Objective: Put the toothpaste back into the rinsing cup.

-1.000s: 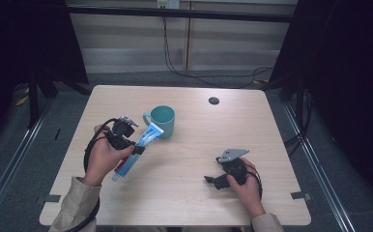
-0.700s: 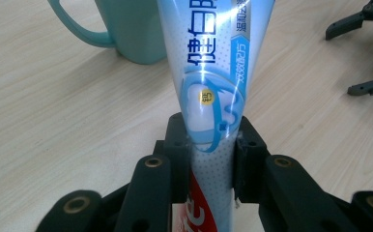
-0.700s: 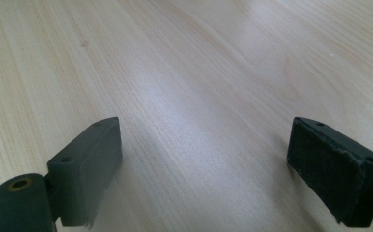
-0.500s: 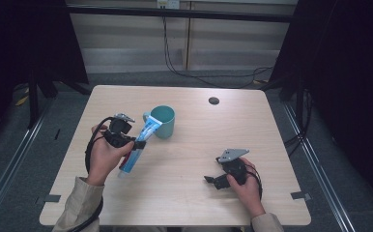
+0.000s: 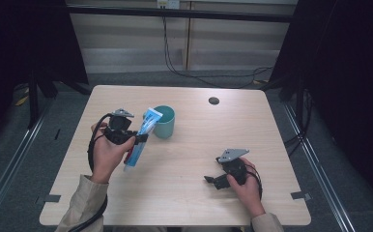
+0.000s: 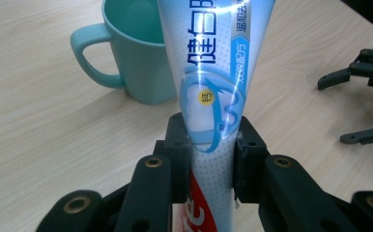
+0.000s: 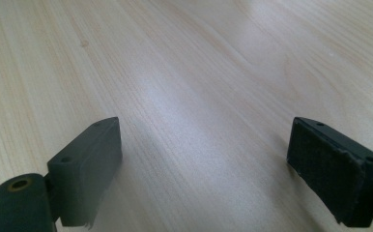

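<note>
The left claw [image 5: 137, 138], clamped on the toothpaste tube [image 5: 143, 135], has brought its flat end against the teal mug [image 5: 165, 122] rim, so insertion seems close; the right claw [image 5: 212, 181] rests wide on the desk [image 5: 271, 145].

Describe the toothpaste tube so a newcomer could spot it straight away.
Start at the wooden table and find the teal mug near its middle. Just left of the mug, the left gripper is shut on the tube, which leans with its flat end over the mug's rim. It is the only blue-and-white printed thing there, with red near its lower end.
</note>
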Motion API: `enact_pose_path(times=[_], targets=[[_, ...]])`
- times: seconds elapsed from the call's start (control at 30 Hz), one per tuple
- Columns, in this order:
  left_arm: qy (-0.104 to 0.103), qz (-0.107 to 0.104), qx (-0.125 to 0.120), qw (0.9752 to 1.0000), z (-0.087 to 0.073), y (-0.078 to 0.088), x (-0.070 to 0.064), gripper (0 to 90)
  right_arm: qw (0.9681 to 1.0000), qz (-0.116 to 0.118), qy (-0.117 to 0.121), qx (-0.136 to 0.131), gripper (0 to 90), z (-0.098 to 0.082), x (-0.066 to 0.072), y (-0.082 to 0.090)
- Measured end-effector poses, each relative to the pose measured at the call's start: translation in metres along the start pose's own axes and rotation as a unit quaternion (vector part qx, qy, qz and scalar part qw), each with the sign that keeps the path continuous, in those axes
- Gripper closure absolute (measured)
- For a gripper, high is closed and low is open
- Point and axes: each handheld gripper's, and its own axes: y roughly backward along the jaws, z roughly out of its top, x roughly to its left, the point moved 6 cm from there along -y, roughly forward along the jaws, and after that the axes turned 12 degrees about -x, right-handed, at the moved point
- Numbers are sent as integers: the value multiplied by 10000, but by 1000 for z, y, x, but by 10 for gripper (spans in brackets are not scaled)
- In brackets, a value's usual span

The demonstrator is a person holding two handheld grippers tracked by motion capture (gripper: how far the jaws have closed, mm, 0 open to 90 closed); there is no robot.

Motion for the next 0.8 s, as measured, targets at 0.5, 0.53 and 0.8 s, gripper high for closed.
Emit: enact_pose_path(times=[0.5,0.53,0.8], targets=[[-1,140,-548,9984,16,-1,0,731,10000,6,7,4,116,0,0,0],[10,152,-590,9981,17,-1,-1,730,10000,6,7,4,116,0,0,0],[23,237,-767,9968,26,-2,-2,731,10000,5,11,3,116,0,0,0]])
